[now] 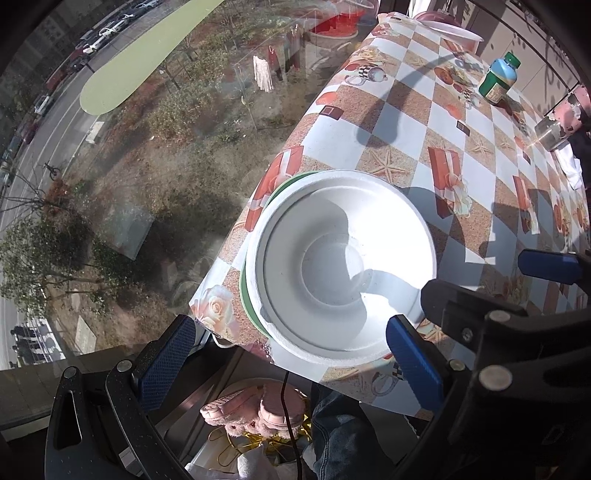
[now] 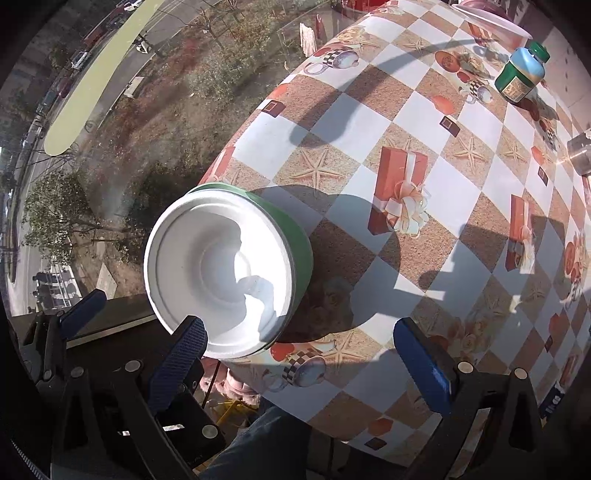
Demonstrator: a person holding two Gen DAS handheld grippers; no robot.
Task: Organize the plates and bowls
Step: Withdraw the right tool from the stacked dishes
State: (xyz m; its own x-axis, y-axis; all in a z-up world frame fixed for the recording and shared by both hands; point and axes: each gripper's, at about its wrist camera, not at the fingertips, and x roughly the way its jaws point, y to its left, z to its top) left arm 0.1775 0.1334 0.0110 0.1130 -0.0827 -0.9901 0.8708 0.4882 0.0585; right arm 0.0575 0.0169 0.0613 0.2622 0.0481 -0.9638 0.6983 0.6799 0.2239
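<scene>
A white foam bowl (image 1: 340, 266) sits nested on a green plate (image 1: 246, 295) at the near left corner of the table; both also show in the right wrist view, bowl (image 2: 218, 273) and green plate (image 2: 301, 254). My left gripper (image 1: 291, 360) is open, its blue fingers apart just short of the bowl's near rim. My right gripper (image 2: 306, 354) is open beside the stack, its left finger (image 2: 181, 354) in front of the bowl's near rim. More white dishes (image 1: 452, 27) lie at the table's far end.
The table has a checkered cloth (image 2: 424, 122) and stands against a window. A green bottle (image 1: 498, 79) and a metal can (image 1: 550, 131) stand on the far right. Pink slippers (image 1: 255, 410) lie on the floor below the table's near edge.
</scene>
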